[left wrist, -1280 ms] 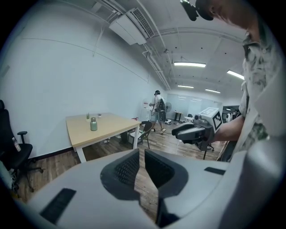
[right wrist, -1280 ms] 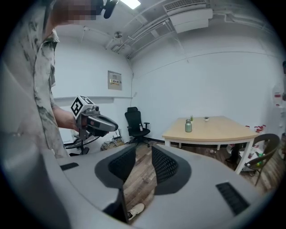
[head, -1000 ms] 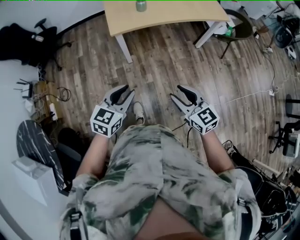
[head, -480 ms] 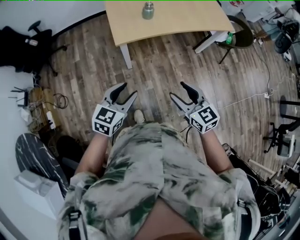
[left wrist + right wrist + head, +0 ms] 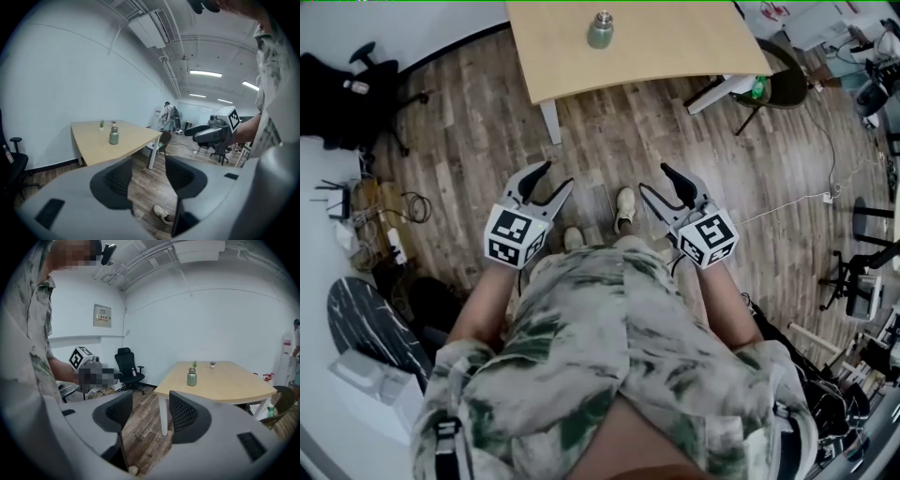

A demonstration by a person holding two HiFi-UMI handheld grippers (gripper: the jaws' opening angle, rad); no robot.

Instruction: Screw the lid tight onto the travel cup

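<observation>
The travel cup [image 5: 600, 31] is green with a silver lid and stands upright on the light wooden table [image 5: 675, 42], far ahead of both grippers. It also shows in the left gripper view as the cup [image 5: 114, 135] and in the right gripper view as the cup [image 5: 191, 378]. My left gripper [image 5: 555, 178] and right gripper [image 5: 654, 180] are held side by side over the wooden floor, pointing towards the table. Both have just been opening their jaws. The left gripper [image 5: 147, 176] and the right gripper [image 5: 146, 413] each stand open with nothing between the pads.
A small potted plant [image 5: 194, 363] and a small dark object [image 5: 213, 364] sit behind the cup. A black office chair [image 5: 125, 363] stands at the left wall, another chair [image 5: 778, 56] by the table's right end. Cables [image 5: 787, 197] cross the floor. A person [image 5: 167, 112] stands far off.
The table and cup have come further into the head view as the person stepped forward. Both grippers' jaws stand wider apart than a second ago.
</observation>
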